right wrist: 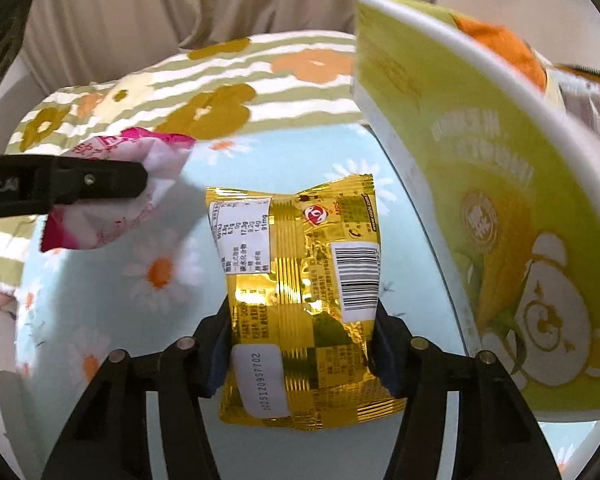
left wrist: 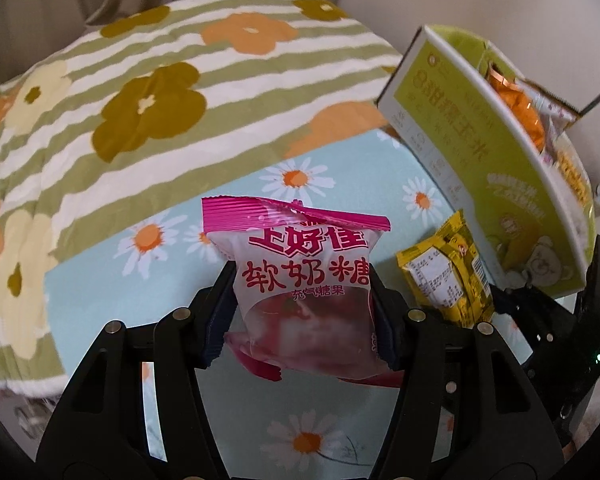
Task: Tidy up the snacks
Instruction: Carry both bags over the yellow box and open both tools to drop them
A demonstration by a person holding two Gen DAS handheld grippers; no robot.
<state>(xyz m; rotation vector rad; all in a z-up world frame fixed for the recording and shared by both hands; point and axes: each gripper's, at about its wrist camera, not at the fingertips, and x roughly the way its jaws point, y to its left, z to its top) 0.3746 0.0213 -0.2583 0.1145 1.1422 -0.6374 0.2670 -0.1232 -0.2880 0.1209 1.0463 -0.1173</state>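
Note:
A pink-and-white soft candy packet [left wrist: 300,264] is clamped between the pads of my left gripper [left wrist: 300,280], lifted above the light-blue daisy cloth [left wrist: 340,176]. In the right wrist view that same pink packet [right wrist: 140,184] hangs at the left. A gold foil snack packet [right wrist: 300,280] lies on the cloth, and the pads of my right gripper [right wrist: 302,312] press on both of its sides. The gold packet [left wrist: 448,276] also shows just right of the pink one. A green-yellow snack box [right wrist: 480,200] stands tilted at the right, with orange packets [left wrist: 524,108] inside.
A green-and-white striped blanket with big flowers [left wrist: 140,100] is bunched up behind the daisy cloth. Beige curtains [right wrist: 180,8] hang at the back. The green box [left wrist: 472,152] rises close beside the right gripper.

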